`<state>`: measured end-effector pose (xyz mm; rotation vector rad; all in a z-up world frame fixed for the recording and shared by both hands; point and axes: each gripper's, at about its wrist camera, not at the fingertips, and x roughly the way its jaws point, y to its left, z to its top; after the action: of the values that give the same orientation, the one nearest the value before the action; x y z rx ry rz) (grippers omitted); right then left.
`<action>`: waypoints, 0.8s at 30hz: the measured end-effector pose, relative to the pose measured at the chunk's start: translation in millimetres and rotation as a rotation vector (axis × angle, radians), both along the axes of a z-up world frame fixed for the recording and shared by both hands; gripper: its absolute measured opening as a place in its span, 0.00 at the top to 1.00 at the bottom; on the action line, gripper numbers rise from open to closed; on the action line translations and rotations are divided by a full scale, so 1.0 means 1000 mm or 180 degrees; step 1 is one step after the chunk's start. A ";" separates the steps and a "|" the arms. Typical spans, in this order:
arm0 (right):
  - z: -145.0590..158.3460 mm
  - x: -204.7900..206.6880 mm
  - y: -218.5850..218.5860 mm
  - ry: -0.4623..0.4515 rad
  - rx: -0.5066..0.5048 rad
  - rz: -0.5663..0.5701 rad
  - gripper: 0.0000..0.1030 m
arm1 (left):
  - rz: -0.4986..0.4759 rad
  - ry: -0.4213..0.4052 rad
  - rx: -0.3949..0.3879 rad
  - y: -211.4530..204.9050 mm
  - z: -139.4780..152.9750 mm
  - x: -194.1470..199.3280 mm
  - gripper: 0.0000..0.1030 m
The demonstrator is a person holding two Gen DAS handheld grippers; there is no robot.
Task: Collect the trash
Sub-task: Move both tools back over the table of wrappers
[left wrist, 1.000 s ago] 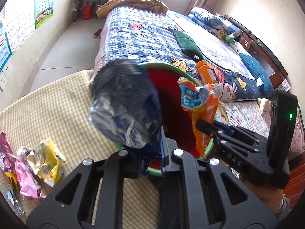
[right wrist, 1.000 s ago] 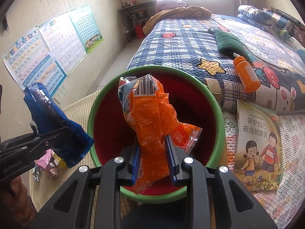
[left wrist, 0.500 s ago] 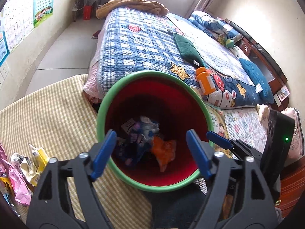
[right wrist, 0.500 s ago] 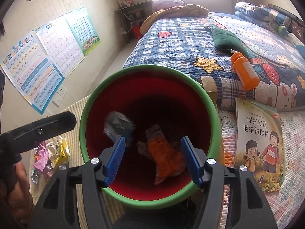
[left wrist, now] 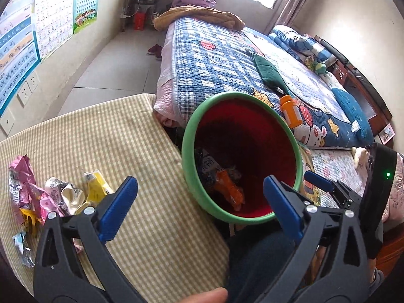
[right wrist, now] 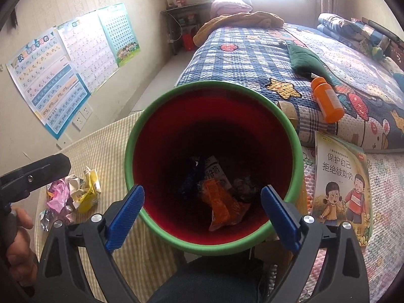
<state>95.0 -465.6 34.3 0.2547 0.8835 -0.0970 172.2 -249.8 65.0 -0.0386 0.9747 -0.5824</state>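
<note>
A red bin with a green rim (left wrist: 188, 136) (right wrist: 128, 151) stands beside the checked table. Inside lie an orange wrapper (right wrist: 222, 207) (left wrist: 227, 189), a dark blue wrapper (right wrist: 192, 174) and a white carton piece (right wrist: 214, 169). My left gripper (left wrist: 199, 207) is open and empty, over the table edge and the bin's left rim. My right gripper (right wrist: 202, 214) is open and empty, above the bin's near rim. A pile of wrappers (left wrist: 48, 199) (right wrist: 73, 194), pink, yellow and white, lies on the table at the left.
A yellow checked tablecloth (left wrist: 113, 139) covers the table. A bed with a blue plaid quilt (left wrist: 214, 60) holds an orange bottle (right wrist: 327, 99) and a green cloth (right wrist: 303, 60). A children's book (right wrist: 341, 184) lies right of the bin. Posters hang on the left wall.
Both grippers opened and dropped their wrappers, blue from the left and orange from the right, into the bin. The left gripper has since shifted left toward the table.
</note>
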 end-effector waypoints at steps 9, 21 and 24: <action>0.010 -0.003 0.059 -0.0020 -0.0078 0.0295 0.09 | 0.0280 -0.0004 -0.0026 0.064 0.003 -0.021 0.05; 0.012 0.000 0.154 -0.0006 -0.0163 0.0809 0.07 | 0.0834 0.0077 -0.0003 0.170 -0.010 -0.052 0.05; 0.010 0.002 0.179 0.0006 -0.0188 0.0946 0.07 | 0.0982 0.0097 0.0014 0.197 -0.015 -0.058 0.05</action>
<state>96.5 -287.0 44.8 0.0664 0.9100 0.1525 113.9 -52.5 50.0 -0.1911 0.9764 -0.2967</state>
